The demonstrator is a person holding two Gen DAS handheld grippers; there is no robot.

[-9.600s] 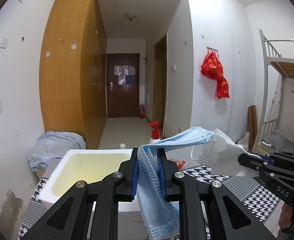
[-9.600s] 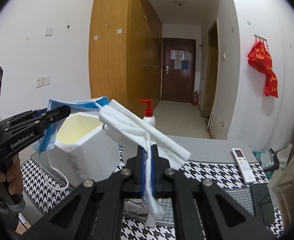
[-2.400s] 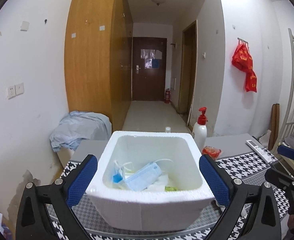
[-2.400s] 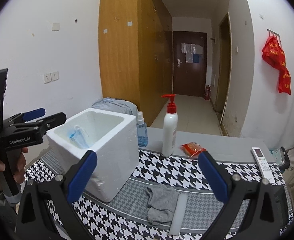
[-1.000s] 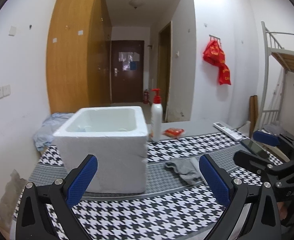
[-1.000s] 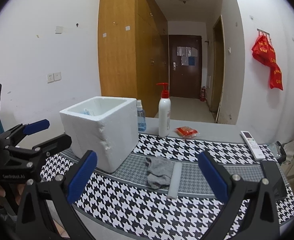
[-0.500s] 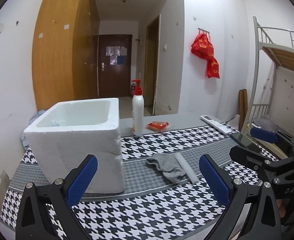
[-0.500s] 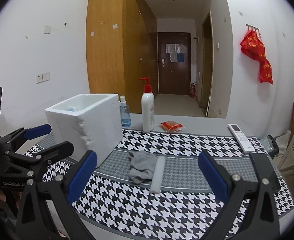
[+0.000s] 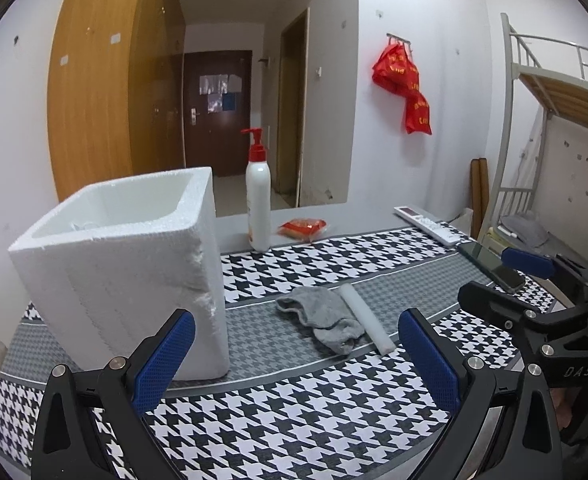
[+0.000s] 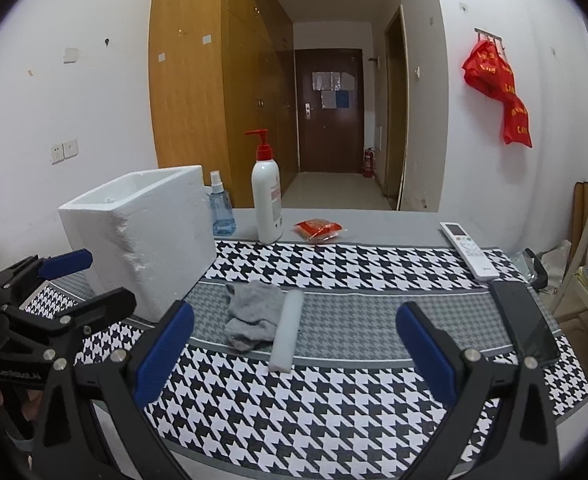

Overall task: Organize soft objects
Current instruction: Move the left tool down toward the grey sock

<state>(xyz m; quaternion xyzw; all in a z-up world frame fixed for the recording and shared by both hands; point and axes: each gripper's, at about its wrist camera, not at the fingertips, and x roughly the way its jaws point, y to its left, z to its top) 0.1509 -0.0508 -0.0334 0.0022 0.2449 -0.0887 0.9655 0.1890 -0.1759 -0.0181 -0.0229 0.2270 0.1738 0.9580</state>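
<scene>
Both the left claw (image 9: 294,360) and the right claw (image 10: 294,344) are held wide apart and empty above the patterned surface (image 10: 334,408). Just ahead of both, a crumpled grey sock (image 10: 254,312) is seen touching a white foam strip (image 10: 288,326). The sock is judged limp and light, best pinched at a raised fold; the strip is probably springy. The foam box (image 10: 150,236) stands ahead to the left. Nothing is seen blocking either approach.
</scene>
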